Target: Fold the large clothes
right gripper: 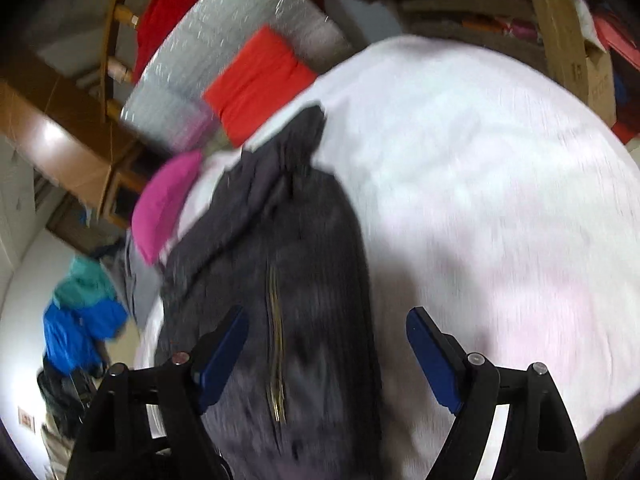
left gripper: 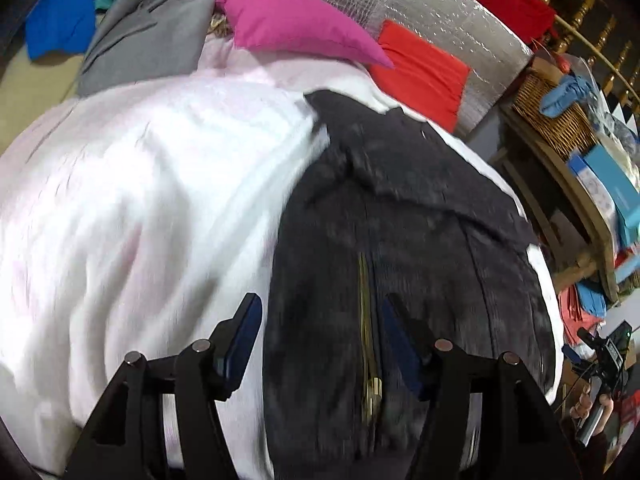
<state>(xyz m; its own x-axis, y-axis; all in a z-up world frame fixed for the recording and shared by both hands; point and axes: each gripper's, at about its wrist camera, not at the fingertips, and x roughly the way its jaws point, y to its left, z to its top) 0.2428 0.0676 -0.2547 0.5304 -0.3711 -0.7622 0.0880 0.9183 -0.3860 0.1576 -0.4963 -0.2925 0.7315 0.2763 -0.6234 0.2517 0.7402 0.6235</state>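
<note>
A dark grey zip-up garment (left gripper: 400, 216) with a brass zipper (left gripper: 366, 320) lies folded on a white bed sheet (left gripper: 140, 200). In the left wrist view my left gripper (left gripper: 320, 316) hovers open above the garment's near end, its blue pads either side of the zipper, nothing between them. In the right wrist view the same garment (right gripper: 288, 248) lies left of centre; my right gripper (right gripper: 326, 324) stands wide open above its right edge and the sheet (right gripper: 480, 180), holding nothing. Both views are motion-blurred.
At the far side of the bed lie a magenta cloth (left gripper: 296, 24), a folded red-orange cloth (left gripper: 420, 72), a grey garment (left gripper: 148, 36) and blue and teal clothes (left gripper: 60, 28). A silver quilted pad (left gripper: 452, 12) leans behind. Wooden shelving with a wicker basket (left gripper: 556, 116) stands right.
</note>
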